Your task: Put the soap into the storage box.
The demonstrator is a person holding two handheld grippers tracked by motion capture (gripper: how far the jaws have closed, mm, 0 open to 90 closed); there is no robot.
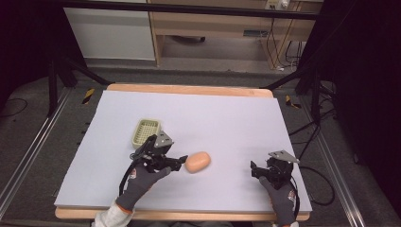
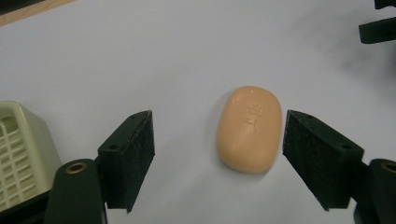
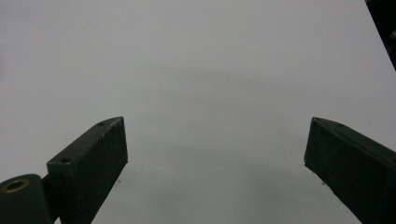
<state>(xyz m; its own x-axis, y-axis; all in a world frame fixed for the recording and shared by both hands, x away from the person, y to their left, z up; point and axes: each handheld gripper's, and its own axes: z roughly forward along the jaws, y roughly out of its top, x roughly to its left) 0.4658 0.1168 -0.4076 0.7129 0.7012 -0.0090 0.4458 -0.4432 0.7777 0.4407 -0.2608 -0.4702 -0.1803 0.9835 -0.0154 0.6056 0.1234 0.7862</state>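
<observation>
An orange oval bar of soap lies flat on the white table sheet, just right of my left gripper. Seen from the left gripper view, the soap rests between the open jaws, close to the right-hand pad, and neither pad presses on it. My left gripper stands open. Near the table's front right, my right gripper is held low over the sheet. Its jaws are wide apart with bare sheet between them.
A pale green slotted soap dish sits left of centre, just behind my left gripper; its corner is at the left edge of the left gripper view. The wooden table edge runs along the back.
</observation>
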